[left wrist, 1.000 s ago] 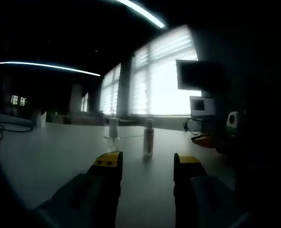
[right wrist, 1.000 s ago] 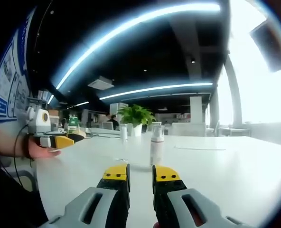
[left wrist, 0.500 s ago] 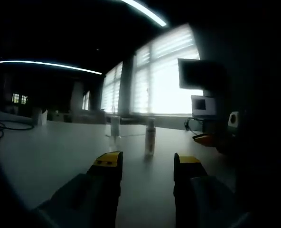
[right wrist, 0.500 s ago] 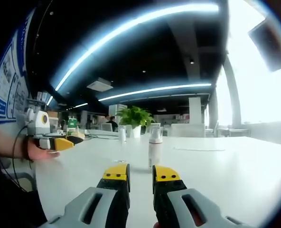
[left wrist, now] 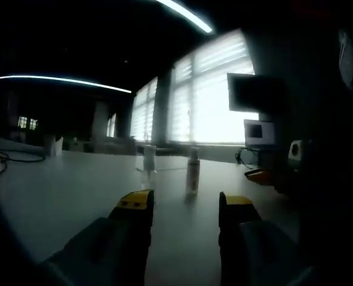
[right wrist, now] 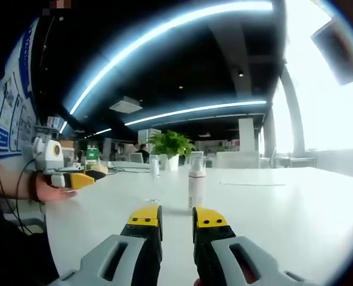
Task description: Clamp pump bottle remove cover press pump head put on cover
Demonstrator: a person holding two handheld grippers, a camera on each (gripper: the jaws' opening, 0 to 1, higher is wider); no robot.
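A small white pump bottle (left wrist: 192,171) with a clear cover on top stands upright on the white table (left wrist: 63,196), a short way beyond my left gripper (left wrist: 185,201). That gripper's yellow-tipped jaws are wide apart and hold nothing. In the right gripper view the same bottle (right wrist: 196,182) stands just past my right gripper (right wrist: 176,216), whose jaws are open by a narrow gap with nothing between them. A hand at the left edge holds the left gripper (right wrist: 84,177). The right gripper's orange tip (left wrist: 257,175) shows at the right of the left gripper view.
A second small clear container (left wrist: 149,162) (right wrist: 154,167) stands on the table beside the bottle. Cables (left wrist: 12,159) lie at the far left. A potted plant (right wrist: 172,146) and desks stand behind the table. A monitor (left wrist: 257,94) hangs by bright windows.
The left gripper view has drifted slightly, so the bottle and container sit a little further right in it. Both grippers' jaws and the objects on the table stand as before.
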